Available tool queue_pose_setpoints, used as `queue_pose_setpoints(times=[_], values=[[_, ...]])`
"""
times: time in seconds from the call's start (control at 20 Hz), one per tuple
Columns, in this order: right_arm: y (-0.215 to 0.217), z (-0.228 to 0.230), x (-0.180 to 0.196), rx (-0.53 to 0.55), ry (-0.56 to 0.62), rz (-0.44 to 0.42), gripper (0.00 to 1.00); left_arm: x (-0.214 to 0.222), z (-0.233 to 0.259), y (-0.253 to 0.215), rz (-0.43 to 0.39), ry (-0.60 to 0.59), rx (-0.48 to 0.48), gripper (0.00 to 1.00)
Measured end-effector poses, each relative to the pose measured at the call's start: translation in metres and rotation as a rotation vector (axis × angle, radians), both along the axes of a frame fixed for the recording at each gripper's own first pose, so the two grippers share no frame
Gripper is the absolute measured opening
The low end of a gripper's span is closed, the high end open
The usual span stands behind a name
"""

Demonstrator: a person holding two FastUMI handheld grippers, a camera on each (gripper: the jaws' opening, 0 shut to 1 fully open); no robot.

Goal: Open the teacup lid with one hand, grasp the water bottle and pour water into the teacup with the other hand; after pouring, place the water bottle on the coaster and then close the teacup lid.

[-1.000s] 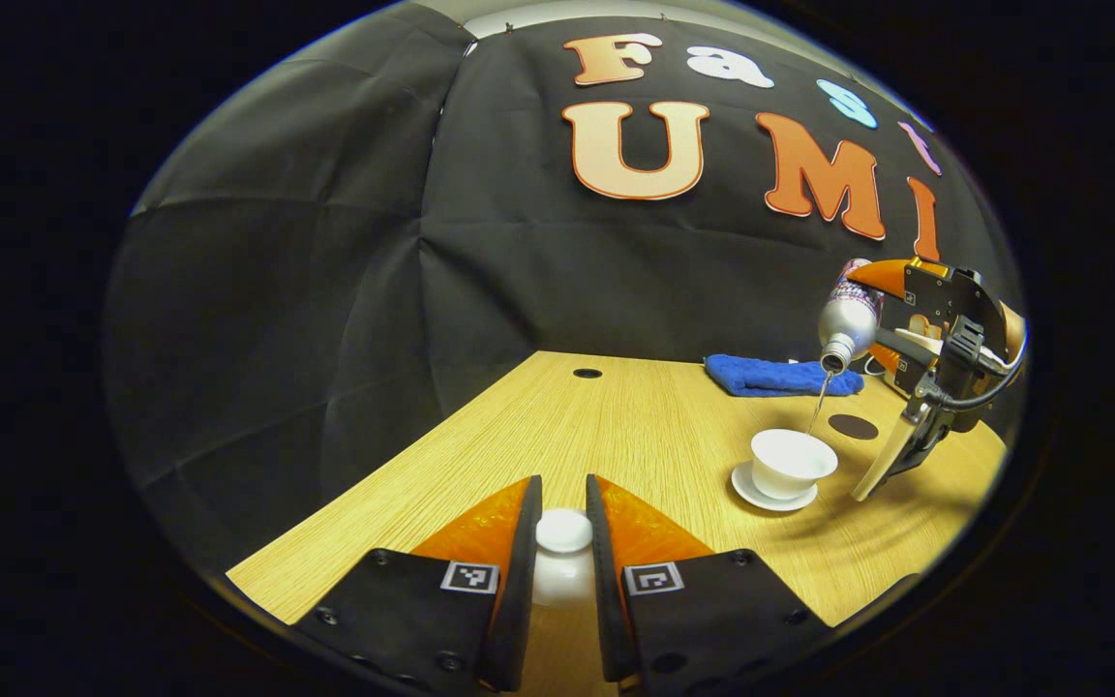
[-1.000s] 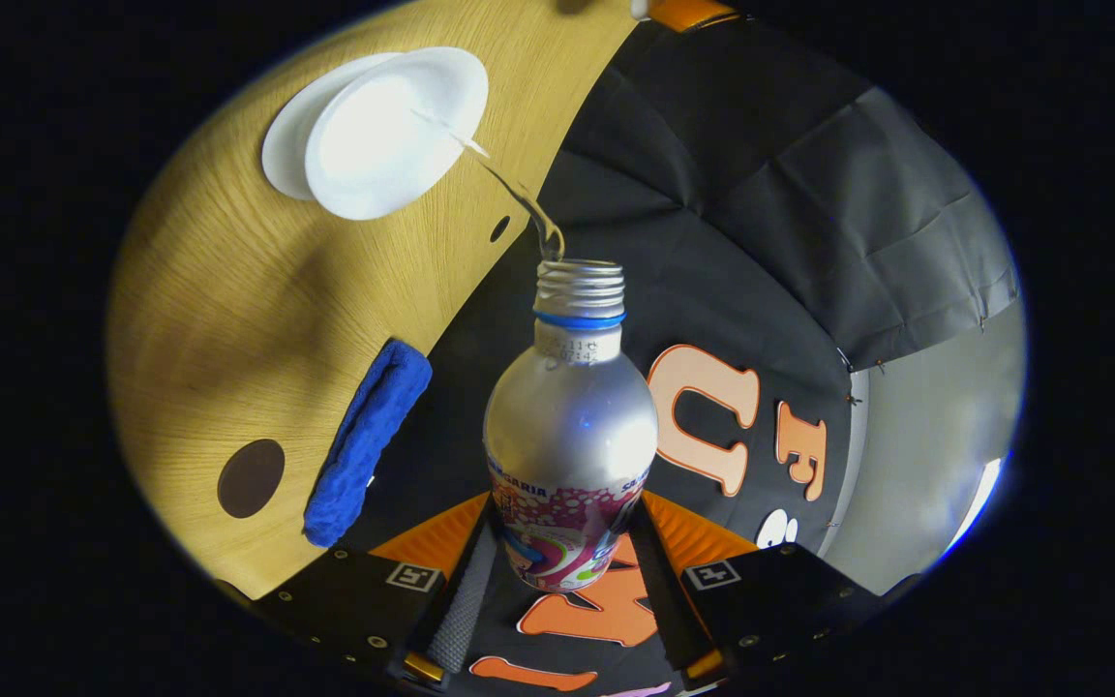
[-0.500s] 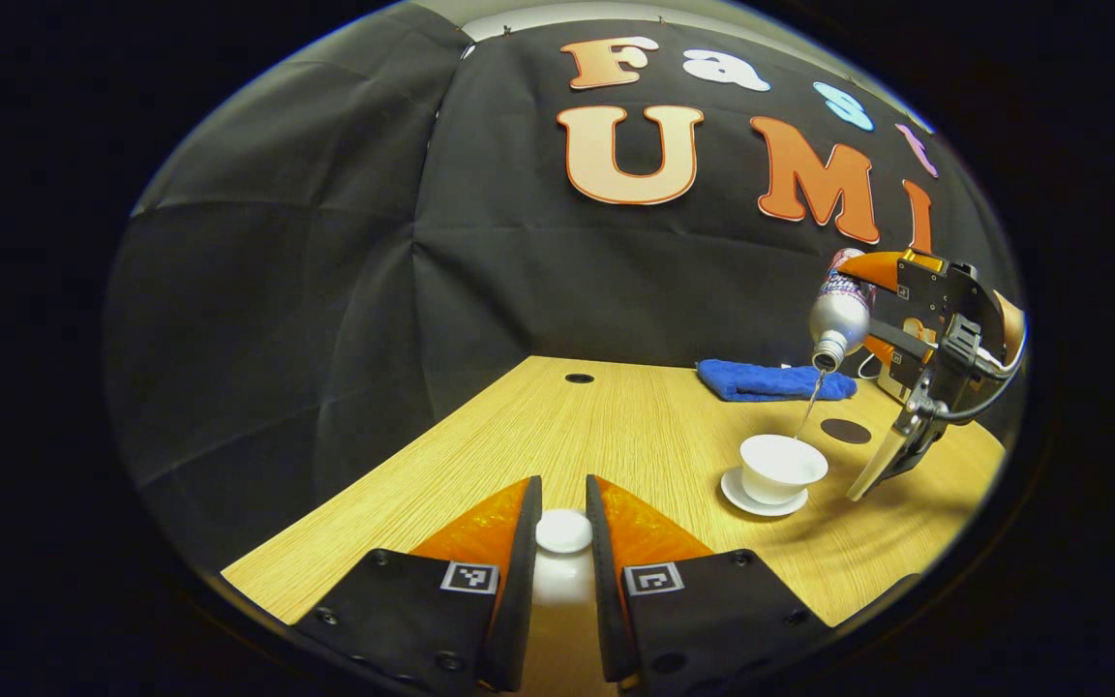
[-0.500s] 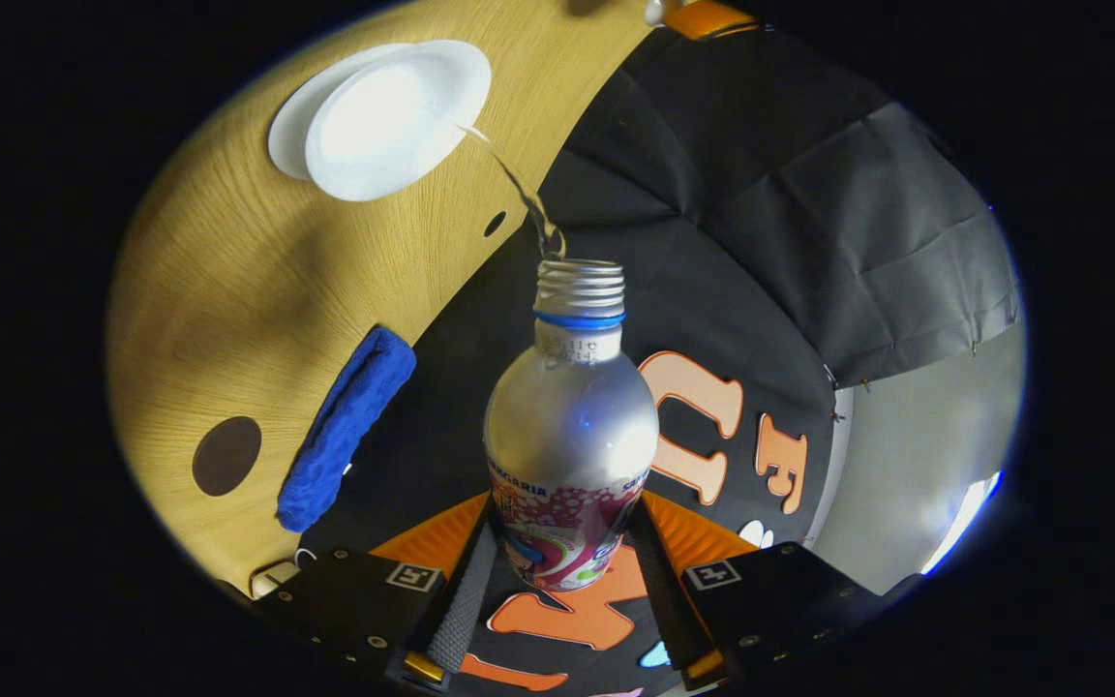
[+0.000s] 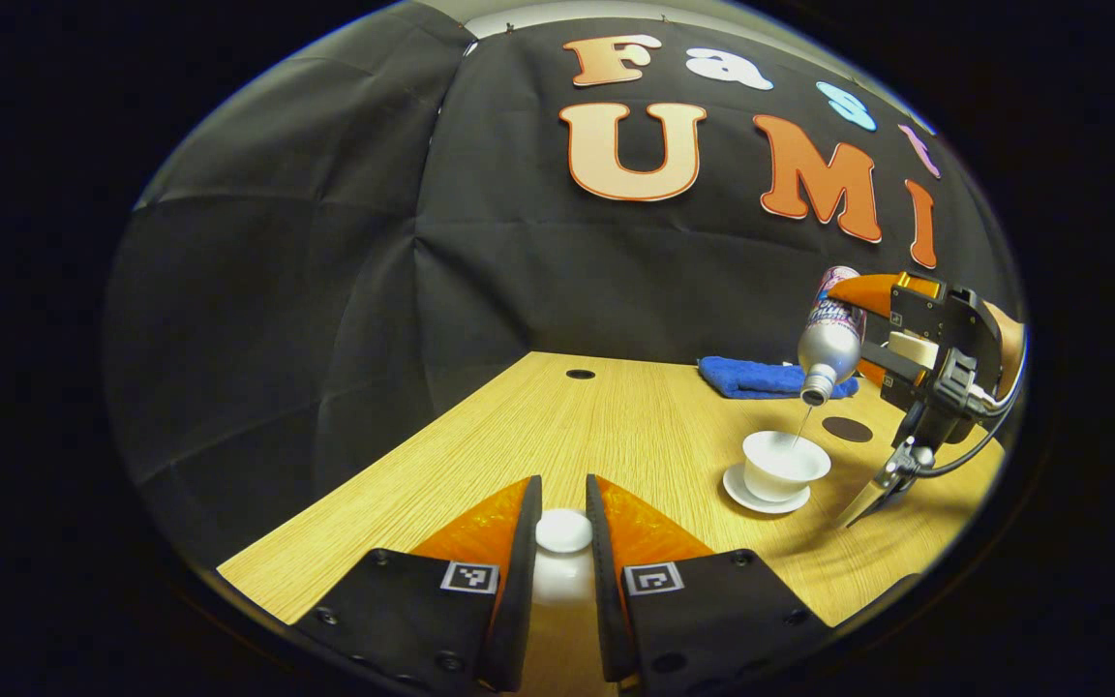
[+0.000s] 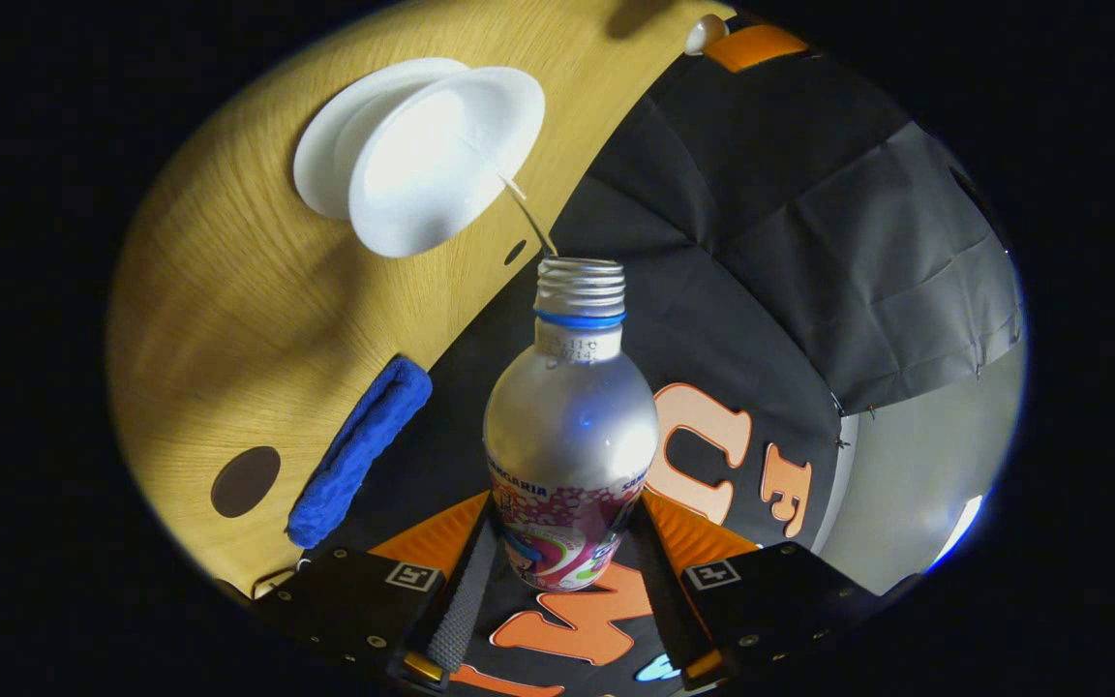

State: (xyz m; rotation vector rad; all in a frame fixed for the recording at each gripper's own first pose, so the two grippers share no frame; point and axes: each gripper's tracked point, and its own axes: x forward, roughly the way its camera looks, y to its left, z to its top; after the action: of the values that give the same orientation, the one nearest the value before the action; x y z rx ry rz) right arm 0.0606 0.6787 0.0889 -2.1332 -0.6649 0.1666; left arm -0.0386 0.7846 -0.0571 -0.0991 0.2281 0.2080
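Note:
My left gripper [image 5: 563,528] is shut on the white teacup lid [image 5: 563,531], held low over the near part of the wooden table [image 5: 616,436]. The open white teacup [image 5: 786,464] stands on its saucer [image 5: 741,494] to the right. Above it my right gripper [image 6: 562,557] is shut on the silver water bottle [image 6: 571,436], tipped mouth-down. A thin stream of water runs from the bottle [image 5: 828,339] into the cup [image 6: 446,160]. The round dark coaster [image 5: 848,429] lies just behind the cup, and it appears as the coaster [image 6: 245,481] in the right gripper view.
A folded blue cloth [image 5: 761,378] lies at the back of the table near the wall, also the blue cloth [image 6: 359,450] beside the coaster. A small dark hole [image 5: 580,374] sits in the tabletop at the far edge.
The bottle has come lower and closer to the cup and tilted steeper; the stream is shorter and thinner. The left gripper keeps the lid in the same place.

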Motion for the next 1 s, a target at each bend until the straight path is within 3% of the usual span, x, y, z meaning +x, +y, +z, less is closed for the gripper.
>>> queue_pose_setpoints(times=[0.05,0.55,1.0], values=[[0.002,-0.002,0.000,0.000,-0.001,0.003,0.77,0.000,-0.001,0.000,-0.002,0.001,0.000,0.30],[-0.007,-0.039,0.001,0.104,0.127,-0.022,0.77,0.012,0.009,-0.011,-0.014,-0.013,0.011,0.33],[-0.052,-0.042,0.015,0.535,0.418,-0.140,0.77,0.034,0.032,-0.046,-0.077,-0.053,0.024,0.33]])
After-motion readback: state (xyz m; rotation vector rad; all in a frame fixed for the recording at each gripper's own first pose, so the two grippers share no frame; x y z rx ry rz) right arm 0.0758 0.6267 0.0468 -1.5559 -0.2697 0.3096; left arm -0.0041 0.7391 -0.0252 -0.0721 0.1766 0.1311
